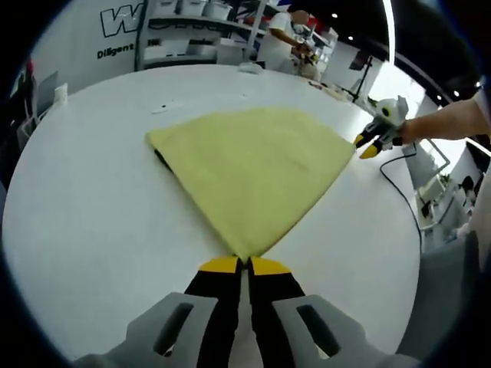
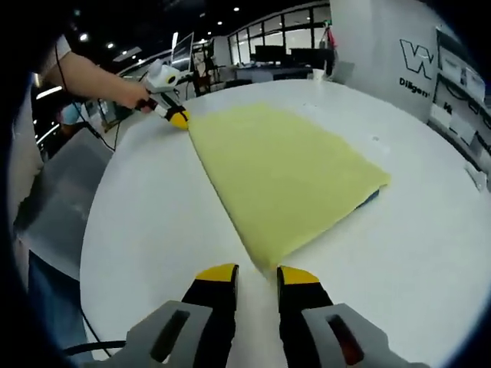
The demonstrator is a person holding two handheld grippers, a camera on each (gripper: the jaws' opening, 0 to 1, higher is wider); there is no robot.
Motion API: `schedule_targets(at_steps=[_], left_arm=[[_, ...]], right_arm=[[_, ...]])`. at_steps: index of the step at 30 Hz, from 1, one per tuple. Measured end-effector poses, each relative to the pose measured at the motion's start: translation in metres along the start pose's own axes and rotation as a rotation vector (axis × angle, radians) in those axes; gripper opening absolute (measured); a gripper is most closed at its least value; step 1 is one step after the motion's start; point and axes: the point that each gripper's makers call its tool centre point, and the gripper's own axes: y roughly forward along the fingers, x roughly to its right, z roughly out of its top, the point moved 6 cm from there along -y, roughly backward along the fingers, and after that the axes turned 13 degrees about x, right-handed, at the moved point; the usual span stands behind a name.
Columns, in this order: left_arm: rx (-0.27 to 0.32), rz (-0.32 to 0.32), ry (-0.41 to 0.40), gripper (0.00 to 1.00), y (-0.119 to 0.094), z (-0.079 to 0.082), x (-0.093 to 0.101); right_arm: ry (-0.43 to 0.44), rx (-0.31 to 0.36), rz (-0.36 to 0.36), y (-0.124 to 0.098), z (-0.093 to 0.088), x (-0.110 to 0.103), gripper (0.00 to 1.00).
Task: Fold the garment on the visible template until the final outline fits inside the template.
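Observation:
A yellow garment (image 1: 253, 169) lies folded flat on the round white table (image 1: 92, 222). In the left gripper view, my left gripper (image 1: 245, 264) is shut on its near corner. My right gripper (image 1: 367, 146) comes in from the right, its yellow tips at the garment's far right corner. In the right gripper view the garment (image 2: 291, 176) ends in a corner just ahead of my right gripper (image 2: 258, 274), whose jaws stand apart with table showing between them. The left gripper (image 2: 176, 116) sits at the far corner. A dark edge, perhaps the template (image 2: 373, 197), peeks from under the cloth.
The table edge (image 2: 100, 230) curves close on the left of the right gripper view. A cable (image 1: 399, 180) trails over the table's right edge. Shelves (image 1: 192, 38) and a person (image 1: 284, 38) stand beyond the far side. A person's forearm (image 1: 453, 119) holds the right gripper.

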Motion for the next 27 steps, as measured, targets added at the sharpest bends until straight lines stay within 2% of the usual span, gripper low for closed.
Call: schedule_targets(at_steps=[3, 5, 9, 15, 19, 27], left_arm=[[-0.006, 0.003, -0.006, 0.02, 0.001, 0.0, 0.0], [-0.009, 0.005, -0.008, 0.02, 0.001, -0.001, 0.0], [-0.006, 0.003, -0.012, 0.02, 0.0, -0.001, 0.0], [-0.001, 0.004, -0.024, 0.01, -0.005, -0.003, -0.002], [-0.003, -0.001, -0.031, 0.01, -0.01, -0.011, 0.002], [0.013, 0.017, -0.059, 0.01, -0.024, -0.023, 0.008]], right_arm=[[0.012, -0.007, -0.009, 0.004, 0.0, 0.004, 0.15], [0.013, -0.001, -0.016, 0.005, 0.003, 0.005, 0.13], [0.003, 0.008, 0.005, 0.007, 0.005, 0.004, 0.0], [-0.019, 0.001, 0.045, 0.0, -0.001, -0.002, 0.0], [-0.038, -0.006, 0.057, -0.002, -0.005, -0.01, 0.0], [-0.079, -0.026, 0.048, 0.0, -0.009, -0.028, 0.0]])
